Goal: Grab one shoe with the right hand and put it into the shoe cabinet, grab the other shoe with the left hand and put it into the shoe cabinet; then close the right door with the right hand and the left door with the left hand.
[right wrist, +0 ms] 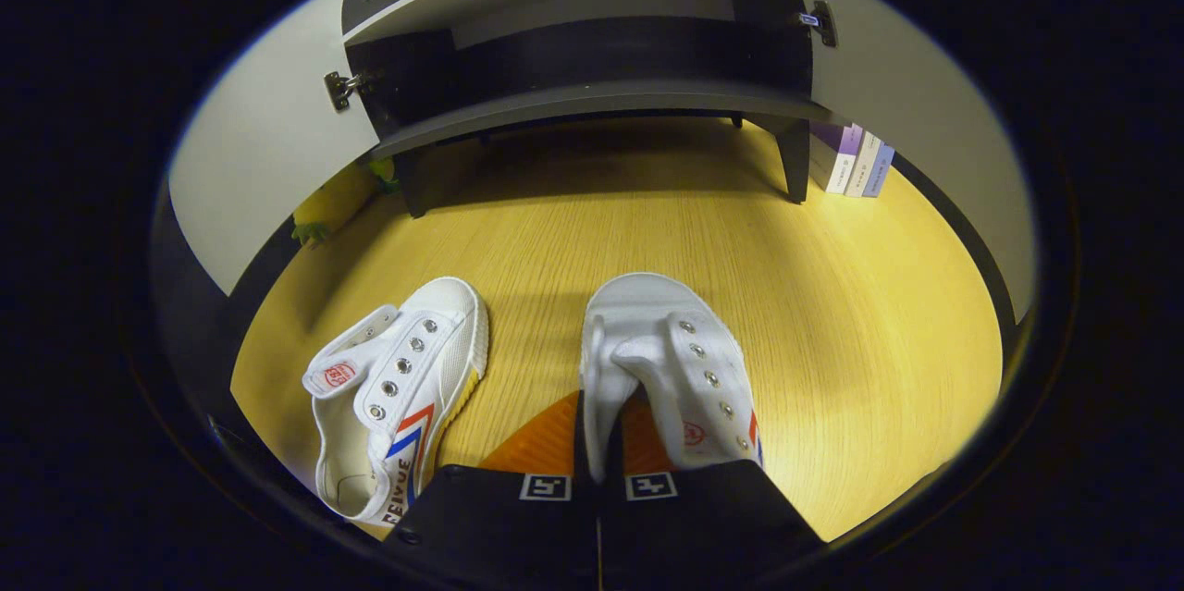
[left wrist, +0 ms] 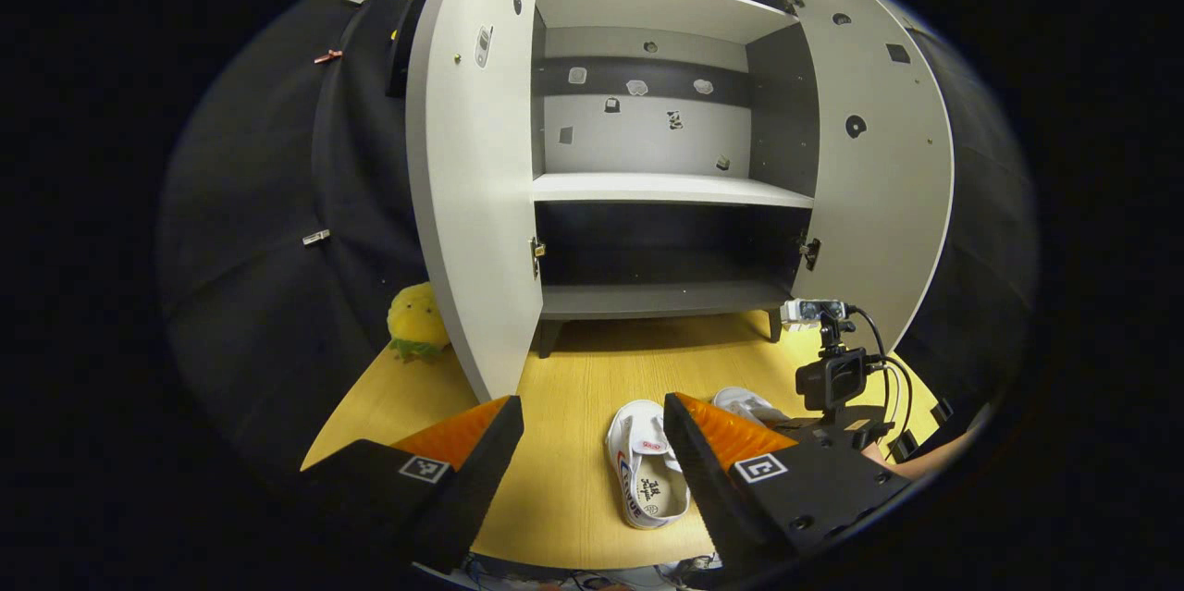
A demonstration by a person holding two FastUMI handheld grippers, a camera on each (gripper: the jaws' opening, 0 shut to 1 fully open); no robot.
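Your right gripper is closed on the near edge of the right shoe, both fingers pinching its side wall; the shoe's sole rests on the wooden worktop. The left shoe lies just beside it to the left, apart from it, toe pointing toward the cabinet. Your left gripper hangs wide open and empty above the near worktop, with the left shoe showing between its fingers. The cabinet stands at the far side, both doors swung open, its bottom shelf bare. A yellow soft toy sits behind the left door; books stand by the cabinet's right leg.
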